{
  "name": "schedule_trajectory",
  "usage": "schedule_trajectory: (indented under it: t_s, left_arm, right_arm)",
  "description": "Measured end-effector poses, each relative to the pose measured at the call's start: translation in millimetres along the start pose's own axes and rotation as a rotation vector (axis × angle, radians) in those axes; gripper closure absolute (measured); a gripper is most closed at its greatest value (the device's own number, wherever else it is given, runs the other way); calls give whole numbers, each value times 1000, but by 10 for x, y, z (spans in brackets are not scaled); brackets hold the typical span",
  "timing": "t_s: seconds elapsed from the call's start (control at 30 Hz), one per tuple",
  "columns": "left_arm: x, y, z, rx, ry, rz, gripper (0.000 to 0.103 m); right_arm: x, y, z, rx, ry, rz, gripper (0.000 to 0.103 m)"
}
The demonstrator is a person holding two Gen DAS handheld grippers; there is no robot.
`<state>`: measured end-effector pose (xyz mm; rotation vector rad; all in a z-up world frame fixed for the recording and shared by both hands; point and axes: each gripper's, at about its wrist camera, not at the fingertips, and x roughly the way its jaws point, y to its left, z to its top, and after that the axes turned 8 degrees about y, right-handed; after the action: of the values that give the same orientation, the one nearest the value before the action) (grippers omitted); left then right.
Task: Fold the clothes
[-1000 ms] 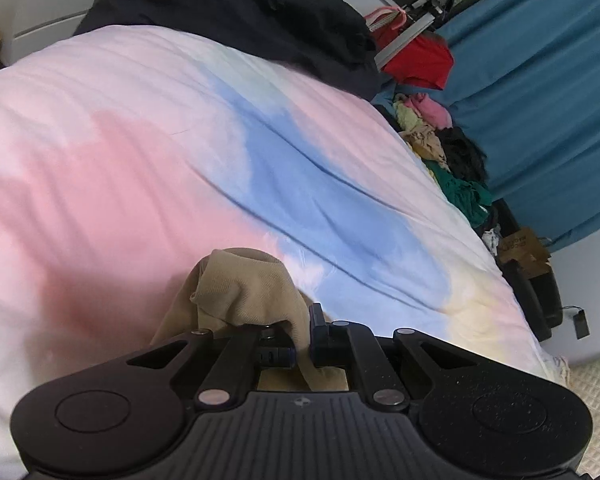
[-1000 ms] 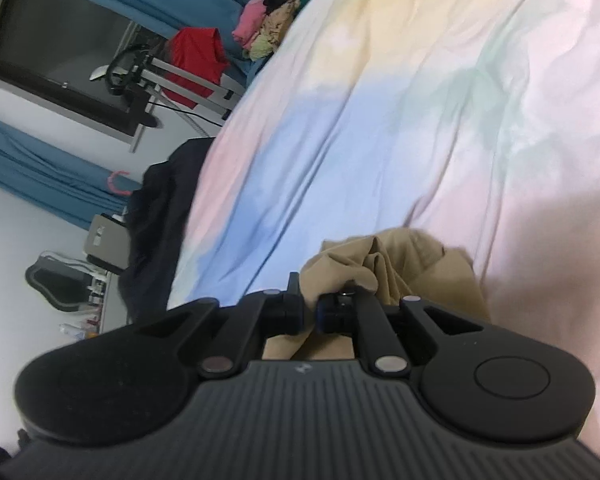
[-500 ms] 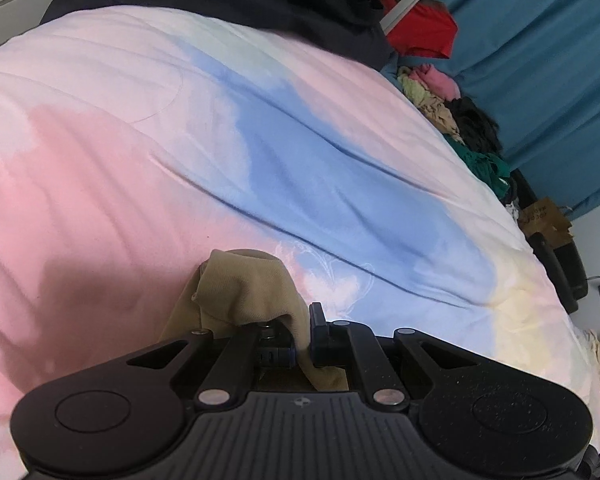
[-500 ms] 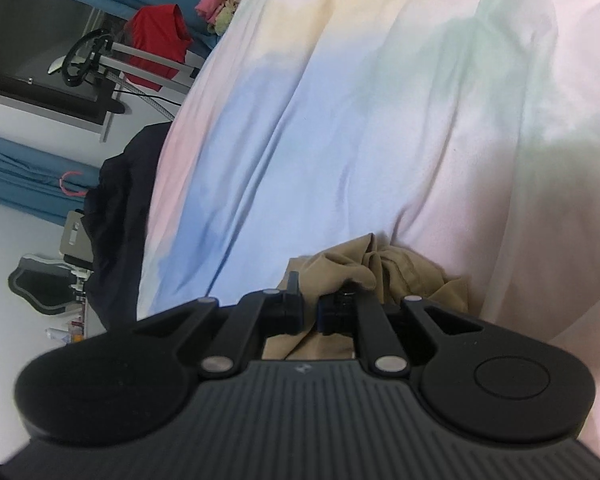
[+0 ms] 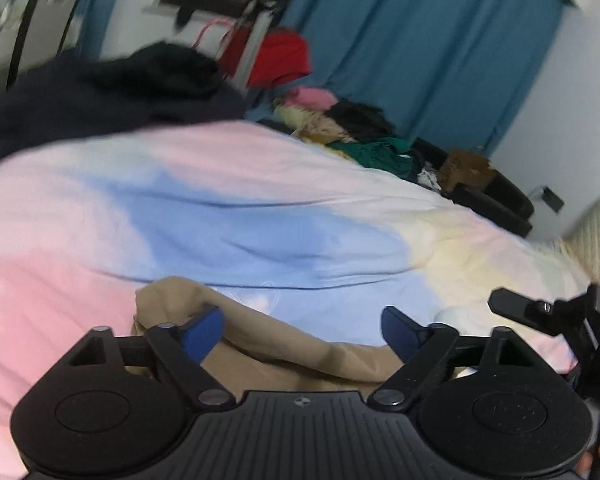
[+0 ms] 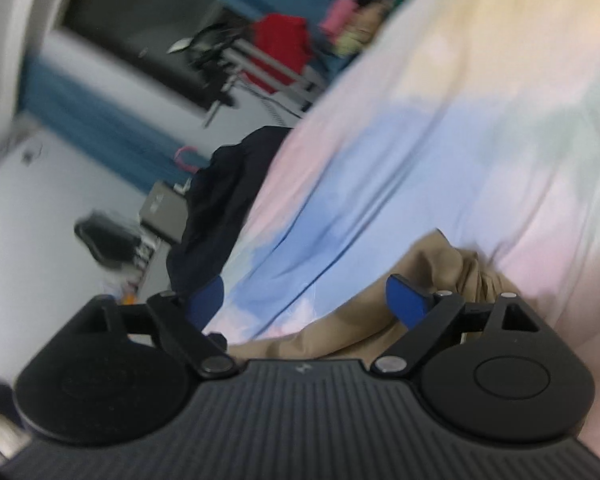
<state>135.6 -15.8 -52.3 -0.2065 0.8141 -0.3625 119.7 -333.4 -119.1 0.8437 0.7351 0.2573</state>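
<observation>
You are letting go with both grippers: the left gripper [image 5: 302, 326] and the right gripper [image 6: 306, 298] have just been opening, and their jaws are now standing spread, pinching nothing. The tan garment [image 5: 260, 344] is lying slack on the pastel bed cover [image 5: 220, 220], just under the 2 grippers, with a bunched end near your right one. Because nothing is holding it, the loose cloth is likely slumping out of line. If you are pulling away low, a blue pad [image 5: 202, 334] risks snagging a ridge and dragging the fold open.
</observation>
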Motion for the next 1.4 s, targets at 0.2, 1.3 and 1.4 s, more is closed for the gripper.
schedule_trajectory:
  t_s: [0.2,1.3,1.4]
  left_arm:
    - [294,26,-93,85,49,118,12]
    - [-199,-143,-823,213,144,163,12]
    - [-469,-80,-762,134,131,90,12]
  right_arm:
    - [252,155,-114,-251,69,-218,74]
    - [66,194,-847,-399,148,-419,78]
    - [53,166,-833,-378,146,-405,77]
